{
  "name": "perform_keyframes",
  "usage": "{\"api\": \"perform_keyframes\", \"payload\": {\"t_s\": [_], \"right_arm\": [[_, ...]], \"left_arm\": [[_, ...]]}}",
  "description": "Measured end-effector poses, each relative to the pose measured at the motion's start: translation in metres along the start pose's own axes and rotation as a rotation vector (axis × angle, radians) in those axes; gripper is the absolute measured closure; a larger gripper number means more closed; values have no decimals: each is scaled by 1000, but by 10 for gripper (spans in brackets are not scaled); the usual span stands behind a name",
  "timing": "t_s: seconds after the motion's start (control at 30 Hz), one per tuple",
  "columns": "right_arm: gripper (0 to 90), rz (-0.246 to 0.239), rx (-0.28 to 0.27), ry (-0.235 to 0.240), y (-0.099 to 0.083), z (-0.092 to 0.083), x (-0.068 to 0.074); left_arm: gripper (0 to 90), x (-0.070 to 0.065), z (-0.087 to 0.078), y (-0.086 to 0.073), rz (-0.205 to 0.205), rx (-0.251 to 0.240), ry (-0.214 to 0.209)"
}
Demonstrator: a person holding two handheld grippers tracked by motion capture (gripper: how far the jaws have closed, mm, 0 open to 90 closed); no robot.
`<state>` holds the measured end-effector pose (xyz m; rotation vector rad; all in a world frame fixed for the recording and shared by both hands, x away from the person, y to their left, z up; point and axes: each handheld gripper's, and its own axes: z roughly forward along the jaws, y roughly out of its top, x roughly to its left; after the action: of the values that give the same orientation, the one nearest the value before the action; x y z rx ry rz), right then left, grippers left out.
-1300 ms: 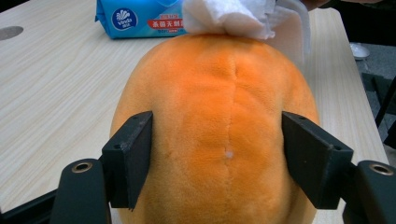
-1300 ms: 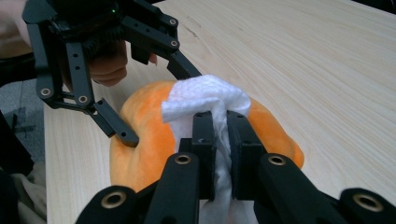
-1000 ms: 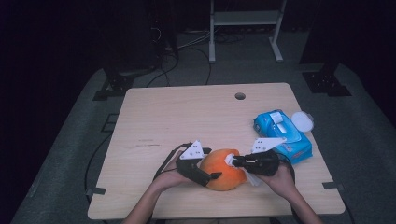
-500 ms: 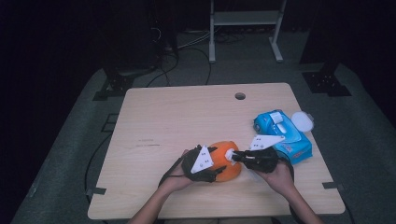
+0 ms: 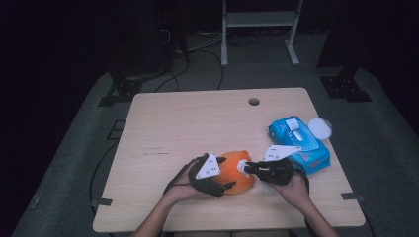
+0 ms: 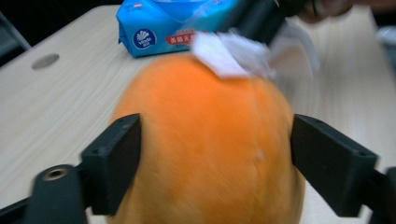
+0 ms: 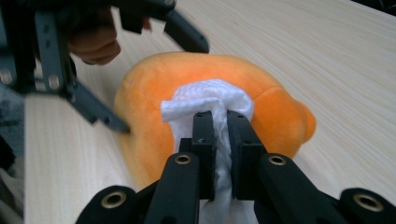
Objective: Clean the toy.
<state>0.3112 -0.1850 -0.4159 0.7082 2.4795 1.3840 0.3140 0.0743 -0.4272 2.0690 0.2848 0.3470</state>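
Since a second earlier, the left gripper (image 5: 223,178) had shifted onto the orange plush toy (image 5: 236,172), its jaws just reopening and hugging its sides. The round, fuzzy toy lay at the table's (image 5: 197,123) near edge. The right gripper (image 5: 245,167) pinched a white wipe (image 7: 210,100) against it.

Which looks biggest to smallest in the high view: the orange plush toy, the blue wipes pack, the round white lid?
1. Blue wipes pack, slightly ahead of the toy.
2. Orange plush toy, partly hidden by the claws, so close.
3. Round white lid.
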Motion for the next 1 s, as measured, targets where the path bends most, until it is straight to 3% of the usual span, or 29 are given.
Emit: {"api": "perform_keyframes", "payload": {"t_s": [0.07,0.1,0.17,0.27,0.4,0.47,0.53,0.6,0.7,0.77,0.87,1.0], "right_arm": [[817,-2,-5,10,0,0,2],[816,-6,-10,16,0,1,4],[816,-23,-13,23,3,2,8],[818,-24,0,14,2,3,6],[817,20,14,-8,-7,1,-9],[817,58,37,-25,-14,1,-17],[817,65,68,-44,-19,1,-21],[817,83,59,-30,-19,2,-22],[816,63,38,-21,-11,1,-16],[816,59,-5,-3,-4,-2,-12],[816,65,-22,-1,-3,-5,-13],[818,95,3,-33,-10,-4,-23]], "left_arm": [[157,5,-3,3,-49,-36,8],[134,6,-1,2,-54,-24,14],[182,4,3,-3,-19,18,15],[250,6,2,-7,-34,17,3],[271,7,1,-10,-42,12,-2],[272,8,0,-12,-37,8,-7],[271,9,0,-13,-42,3,-15],[271,7,0,-12,-29,1,-23],[269,4,0,-11,-3,4,-24],[268,0,1,-9,37,5,-42],[266,-4,3,-9,56,1,-60],[253,-3,2,-8,59,7,-53]]}}
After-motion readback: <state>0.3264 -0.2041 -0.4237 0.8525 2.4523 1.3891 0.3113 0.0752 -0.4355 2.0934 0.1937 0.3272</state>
